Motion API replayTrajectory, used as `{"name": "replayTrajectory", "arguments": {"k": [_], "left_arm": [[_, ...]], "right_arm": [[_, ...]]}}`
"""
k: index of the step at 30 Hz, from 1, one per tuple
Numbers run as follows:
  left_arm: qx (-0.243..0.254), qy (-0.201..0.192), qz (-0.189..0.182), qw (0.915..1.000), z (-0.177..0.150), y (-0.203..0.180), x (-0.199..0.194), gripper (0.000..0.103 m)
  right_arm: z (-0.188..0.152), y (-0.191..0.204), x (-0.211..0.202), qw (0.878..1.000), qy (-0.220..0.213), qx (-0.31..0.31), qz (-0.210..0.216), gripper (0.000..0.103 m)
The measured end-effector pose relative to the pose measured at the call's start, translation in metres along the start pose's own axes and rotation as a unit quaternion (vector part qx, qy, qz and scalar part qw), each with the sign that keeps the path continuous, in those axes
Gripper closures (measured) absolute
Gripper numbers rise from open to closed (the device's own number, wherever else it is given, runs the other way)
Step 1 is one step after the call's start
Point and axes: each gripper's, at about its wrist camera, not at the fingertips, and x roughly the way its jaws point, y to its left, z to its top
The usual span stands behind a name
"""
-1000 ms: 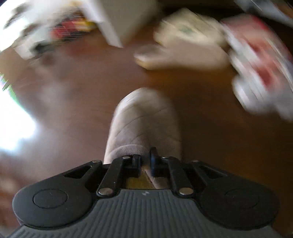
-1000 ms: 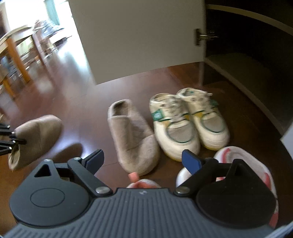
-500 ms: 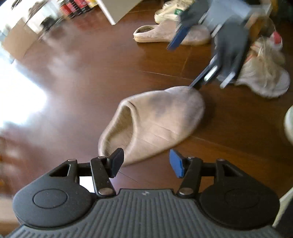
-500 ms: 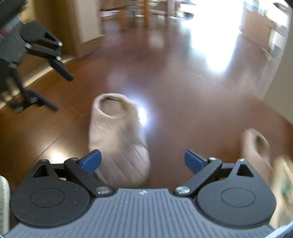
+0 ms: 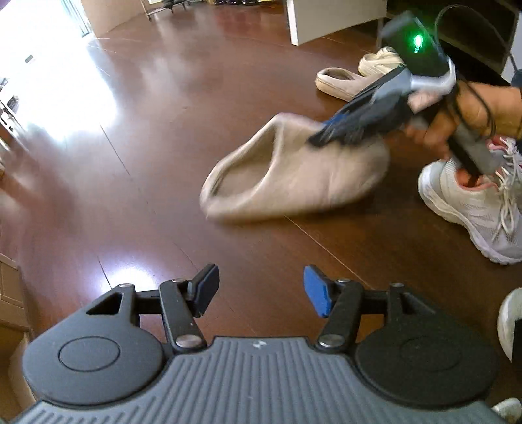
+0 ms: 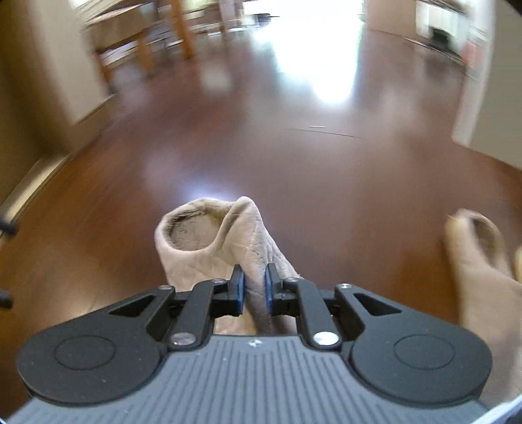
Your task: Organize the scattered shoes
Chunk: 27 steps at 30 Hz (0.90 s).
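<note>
A beige fabric slipper (image 5: 293, 176) lies on the dark wood floor, its opening turned to the left. My right gripper (image 5: 321, 137), held in a person's hand (image 5: 456, 117), pinches the slipper's upper. In the right wrist view the right gripper (image 6: 254, 290) is shut on a fold of the beige slipper (image 6: 208, 241). My left gripper (image 5: 259, 290) hovers open over bare floor, nearer than the slipper, with nothing between its fingers. The matching beige slipper (image 5: 339, 83) lies further back; its blurred edge shows at the right (image 6: 479, 261) of the right wrist view.
A white sneaker with loose laces (image 5: 473, 202) lies right of the slipper. Cream sneakers (image 5: 378, 60) sit by the second slipper, near an open white cabinet door (image 5: 332, 19) and dark shelves (image 5: 483, 29). Wooden chair legs (image 6: 143, 42) stand far off. Glare brightens the floor (image 5: 65, 84).
My left gripper opened, let go of the slipper and drew back and up. My right gripper swung over from the shoe row, came down and shut on the slipper's upper.
</note>
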Motion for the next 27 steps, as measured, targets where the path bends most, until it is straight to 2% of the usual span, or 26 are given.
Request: {"name": "replayTrajectory", "arguments": {"k": [1,4,7,8,9,10,11,12,14,16,18,19,20,27], "left_arm": [[0.003,0.0,-0.002,1.0,0.0,-0.002,0.001,0.041],[0.018,0.003,-0.011,0.9998,0.001,-0.01,0.004,0.041],[0.039,0.007,-0.017,0.9991,0.003,-0.019,0.01,0.041],[0.045,0.007,-0.021,0.9987,0.004,-0.022,0.011,0.041],[0.049,0.007,-0.024,0.9985,0.004,-0.025,0.01,0.041],[0.053,0.006,-0.026,0.9983,0.003,-0.027,0.008,0.041],[0.054,0.006,-0.029,0.9981,0.004,-0.029,0.009,0.041],[0.054,0.006,-0.032,0.998,0.005,-0.03,0.01,0.041],[0.047,0.006,-0.036,0.9982,0.008,-0.032,0.013,0.041],[0.042,0.004,-0.041,0.9983,0.01,-0.032,0.012,0.041],[0.04,0.002,-0.043,0.9983,0.014,-0.034,0.011,0.041],[0.043,-0.002,-0.042,0.9982,0.016,-0.034,0.01,0.041],[0.044,-0.006,-0.042,0.9981,0.016,-0.034,0.008,0.041],[0.032,-0.006,-0.048,0.9983,0.014,-0.032,0.007,0.041]], "right_arm": [[-0.002,-0.027,-0.003,0.999,0.008,0.043,-0.023,0.092],[-0.015,-0.07,-0.005,0.994,0.023,0.091,-0.054,0.092],[-0.026,-0.092,-0.013,0.989,0.034,0.129,-0.057,0.086],[-0.027,-0.097,-0.018,0.987,0.037,0.146,-0.055,0.078],[-0.029,-0.102,-0.024,0.985,0.038,0.16,-0.055,0.058],[-0.029,-0.104,-0.028,0.984,0.038,0.166,-0.057,0.045],[-0.03,-0.103,-0.031,0.985,0.033,0.16,-0.055,0.024],[-0.03,-0.099,-0.03,0.988,0.026,0.144,-0.054,0.017],[-0.03,-0.09,-0.025,0.993,0.019,0.105,-0.06,0.018],[-0.028,-0.079,-0.012,0.994,0.028,0.059,-0.085,0.024],[-0.027,-0.074,0.008,0.992,0.046,0.035,-0.115,0.08],[-0.027,-0.076,0.014,0.991,0.049,0.037,-0.122,0.08],[-0.029,-0.08,0.015,0.989,0.041,0.058,-0.128,0.087],[-0.034,-0.099,0.009,0.974,0.024,0.137,-0.179,0.089]]}}
